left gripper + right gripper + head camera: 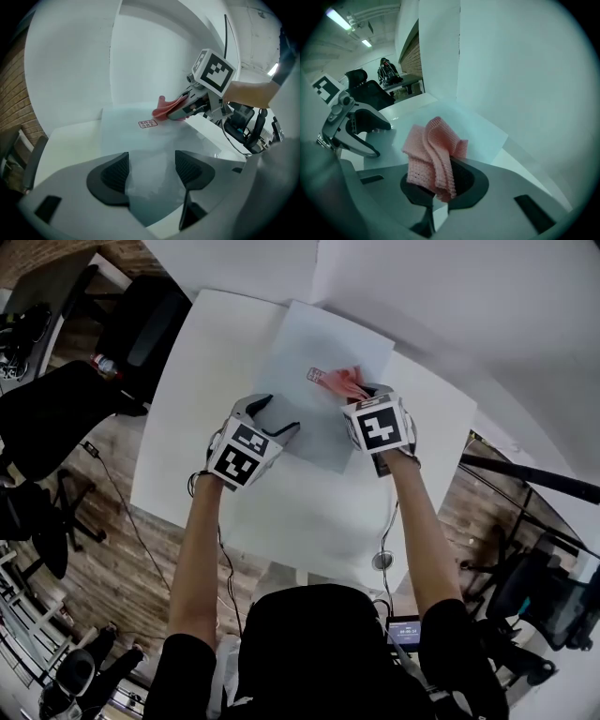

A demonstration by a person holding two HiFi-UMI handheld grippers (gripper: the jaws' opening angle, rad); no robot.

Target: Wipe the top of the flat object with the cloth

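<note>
light: bright, even, cool; ceiling strip lights (340,19) upper left of right gripper view | shadows: faint, soft | edges: fisheye bend, dark corners | focus: lower foreground blurred

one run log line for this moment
right gripper: shut on pink cloth | pink cloth: over flat sheet by red label | left gripper: open, at flat sheet's near edge
</note>
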